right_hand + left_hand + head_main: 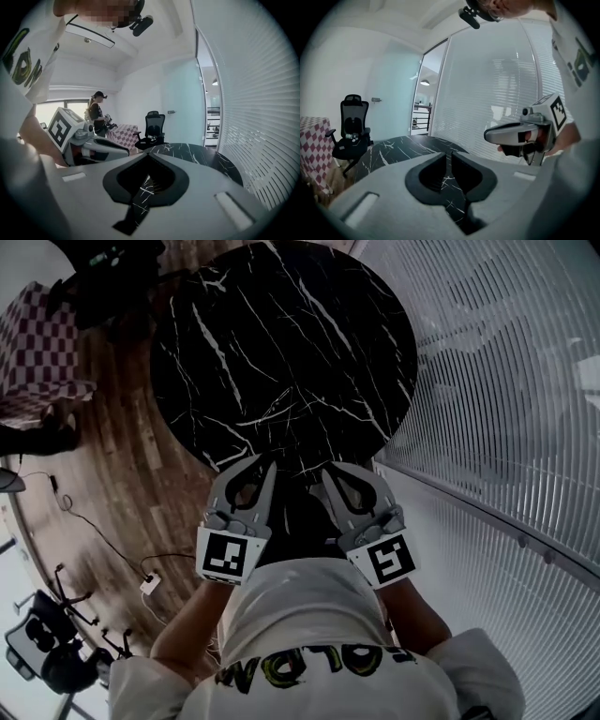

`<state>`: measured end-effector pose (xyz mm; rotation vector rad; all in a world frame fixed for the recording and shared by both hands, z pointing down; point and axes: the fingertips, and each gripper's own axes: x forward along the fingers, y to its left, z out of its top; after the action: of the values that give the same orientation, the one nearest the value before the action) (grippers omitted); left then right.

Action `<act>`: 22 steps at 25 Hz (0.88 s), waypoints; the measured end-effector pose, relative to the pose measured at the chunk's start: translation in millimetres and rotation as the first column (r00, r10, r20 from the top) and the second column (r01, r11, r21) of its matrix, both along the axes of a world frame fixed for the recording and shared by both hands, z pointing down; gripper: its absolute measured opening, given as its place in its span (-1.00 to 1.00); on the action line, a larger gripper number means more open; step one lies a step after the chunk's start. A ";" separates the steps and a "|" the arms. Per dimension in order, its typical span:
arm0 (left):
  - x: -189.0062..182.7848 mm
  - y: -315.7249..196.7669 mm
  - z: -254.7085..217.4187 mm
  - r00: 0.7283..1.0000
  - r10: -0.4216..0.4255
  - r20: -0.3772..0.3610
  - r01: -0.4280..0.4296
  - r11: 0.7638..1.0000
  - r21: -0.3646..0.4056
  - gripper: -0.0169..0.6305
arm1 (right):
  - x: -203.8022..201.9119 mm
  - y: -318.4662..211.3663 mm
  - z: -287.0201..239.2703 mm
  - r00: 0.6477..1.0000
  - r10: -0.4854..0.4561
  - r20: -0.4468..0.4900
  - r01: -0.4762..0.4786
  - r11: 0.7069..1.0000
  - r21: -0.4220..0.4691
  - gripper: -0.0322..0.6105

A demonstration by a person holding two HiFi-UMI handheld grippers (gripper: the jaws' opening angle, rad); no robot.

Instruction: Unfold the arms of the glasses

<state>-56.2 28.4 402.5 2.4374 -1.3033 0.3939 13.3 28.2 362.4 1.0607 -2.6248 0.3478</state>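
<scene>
No glasses show in any view. A round black marble table lies in front of me with nothing visible on it. Both grippers hover side by side just over its near edge. My left gripper has its jaws drawn together, with only a thin slit between the tips and nothing in it. The right gripper is shut and empty, its tips meeting. Each gripper view shows the other gripper alongside and the marble top beyond.
A curved wall of white slats runs close along the table's right. To the left are a checkered block, a black office chair, cables on the wooden floor, and a person standing far back.
</scene>
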 end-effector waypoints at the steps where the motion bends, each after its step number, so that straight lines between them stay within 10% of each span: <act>1: -0.4 -2.9 8.6 1.000 0.003 0.008 -0.003 1.000 -0.008 -0.84 | -1.2 -1.6 7.3 1.000 -0.009 -0.008 0.009 1.000 -0.008 -0.89; 22: -4.8 -64.2 200.2 0.986 0.058 0.159 -0.030 0.984 -0.177 -0.75 | -5.8 -45.6 172.4 0.987 -0.095 -0.133 0.078 0.989 -0.122 -0.89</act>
<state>-61.0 -35.8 602.7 2.3308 -1.2236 0.7024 7.5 -17.4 534.8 0.8967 -2.4855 0.3888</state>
